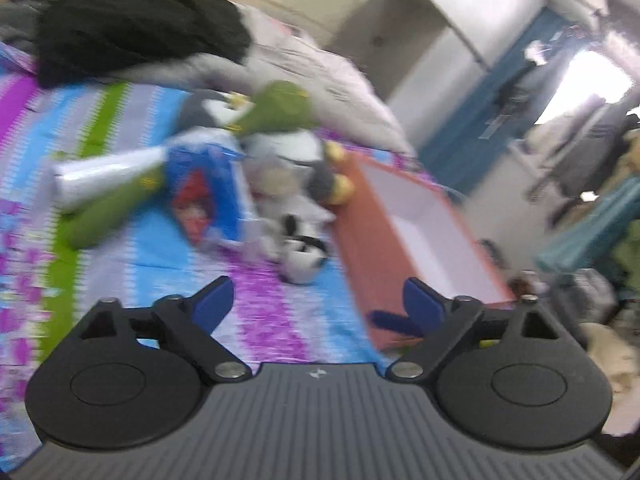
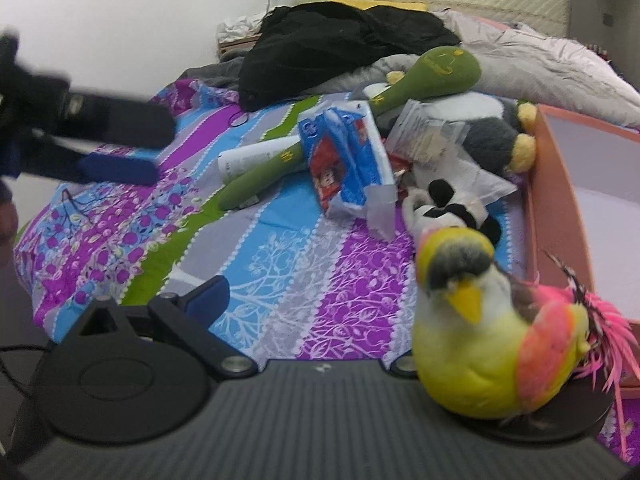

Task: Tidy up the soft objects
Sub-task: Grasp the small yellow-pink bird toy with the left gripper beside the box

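Observation:
A pile of soft things lies on the striped bedspread (image 2: 280, 264): a green plush mallet (image 2: 432, 76), a blue tissue pack (image 2: 348, 160), a grey penguin plush (image 2: 488, 128) and a small black-and-white plush (image 2: 448, 208). An orange box (image 2: 548, 208) with a white inside stands to their right. My right gripper (image 2: 320, 300) is open; a yellow and pink toy bird (image 2: 488, 332) rests on its right side and hides the right finger. My left gripper (image 1: 320, 304) is open and empty above the bedspread (image 1: 280, 320), next to the box (image 1: 400, 240). The pile (image 1: 248, 168) lies ahead of it, blurred.
A black garment (image 2: 340, 44) and a grey quilt (image 2: 540, 64) lie at the head of the bed. The left gripper shows at the left edge of the right wrist view (image 2: 80, 132). A blue door (image 1: 480, 112) and room clutter stand beyond the bed.

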Demonstrator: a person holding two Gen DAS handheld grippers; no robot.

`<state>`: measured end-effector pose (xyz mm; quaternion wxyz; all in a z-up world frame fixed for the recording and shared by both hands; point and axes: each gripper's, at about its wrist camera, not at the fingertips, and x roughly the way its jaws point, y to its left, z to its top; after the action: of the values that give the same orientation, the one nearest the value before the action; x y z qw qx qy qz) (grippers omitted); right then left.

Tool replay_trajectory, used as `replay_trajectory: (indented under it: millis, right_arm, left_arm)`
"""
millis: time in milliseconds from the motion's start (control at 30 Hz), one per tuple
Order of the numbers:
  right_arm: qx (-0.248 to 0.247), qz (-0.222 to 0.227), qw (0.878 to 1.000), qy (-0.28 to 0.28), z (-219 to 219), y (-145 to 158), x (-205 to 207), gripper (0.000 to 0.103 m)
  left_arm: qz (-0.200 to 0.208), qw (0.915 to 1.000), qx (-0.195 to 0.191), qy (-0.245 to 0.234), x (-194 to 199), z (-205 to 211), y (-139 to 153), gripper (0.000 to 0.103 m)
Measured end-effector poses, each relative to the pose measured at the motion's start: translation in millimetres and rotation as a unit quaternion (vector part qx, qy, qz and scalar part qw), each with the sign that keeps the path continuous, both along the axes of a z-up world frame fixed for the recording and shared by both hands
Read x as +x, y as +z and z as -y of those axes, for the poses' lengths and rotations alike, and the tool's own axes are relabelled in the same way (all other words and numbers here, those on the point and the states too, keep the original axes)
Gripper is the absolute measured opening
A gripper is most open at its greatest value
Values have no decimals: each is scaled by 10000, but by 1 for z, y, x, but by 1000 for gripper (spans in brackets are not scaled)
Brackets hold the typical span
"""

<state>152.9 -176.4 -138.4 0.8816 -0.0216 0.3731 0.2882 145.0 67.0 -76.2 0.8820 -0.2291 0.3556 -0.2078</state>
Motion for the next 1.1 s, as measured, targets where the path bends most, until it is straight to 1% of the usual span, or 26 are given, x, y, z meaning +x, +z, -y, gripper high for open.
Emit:
replay_trajectory:
  millis: [67,200,267,333,367,467,500,567,600,633,667,700,767,833,867,933,1100]
  right_arm:
    - [32,-29,10000,50,-1,-2,0,103]
    - [79,-64,9999,118,-1,-4,1,103]
    - [93,-72,9998,146,-2,-5,0,103]
    - [105,-79,9998,167,-2,-5,0,103]
    - [122,-80,9997,188,-2,-5,-1,103]
    - [156,-84,9995,249,-3,-5,-4,103]
    - [161,-83,9995,266,-3,-6,-5,103]
    - [183,-71,9994,295,-3,-6,-7,103]
    - [196,-74,9993,307,-4,-7,-8,103]
    - [203,-87,9993,316,-4,-7,-8,103]
    - [201,-102,9992,321,-4,-8,-9,103]
    - [192,-112,9992,325,-4,-9,-10,103]
    - [184,-120,9992,341,-5,-10,-11,103]
    - [191,-119,9991,354,-5,-10,-11,103]
    - [202,-115,9991,360,-5,-9,-11,103]
    - [217,-120,9990,368,-4,-9,-10,103]
    - [230,-160,9988,409,-3,-10,-9,103]
  left_arm:
    - [11,9994,-237,-269,5,5,-2,80]
    - [-9,9946,-700,-763,12,17,-6,69]
    - [-82,9903,-988,-973,16,22,-10,67]
    - [-144,9864,-1185,-1134,18,27,-15,64]
    - [-173,9853,-1221,-1186,19,29,-16,61]
    - [-208,9827,-1317,-1288,21,34,-21,58]
    - [-239,9801,-1434,-1352,22,35,-23,58]
    - [-391,9720,-1741,-1532,25,36,-30,58]
    - [-452,9689,-1783,-1658,27,40,-31,58]
    - [-480,9681,-1734,-1745,28,44,-32,57]
    - [-506,9672,-1691,-1826,29,49,-32,55]
    - [-530,9648,-1708,-1929,30,52,-33,50]
    - [-556,9609,-1749,-2073,30,57,-34,47]
    - [-601,9592,-1740,-2145,30,60,-36,45]
    - [-635,9582,-1751,-2172,31,62,-38,42]
    - [-707,9565,-1798,-2184,33,63,-43,39]
    - [-866,9518,-2001,-2157,31,62,-52,29]
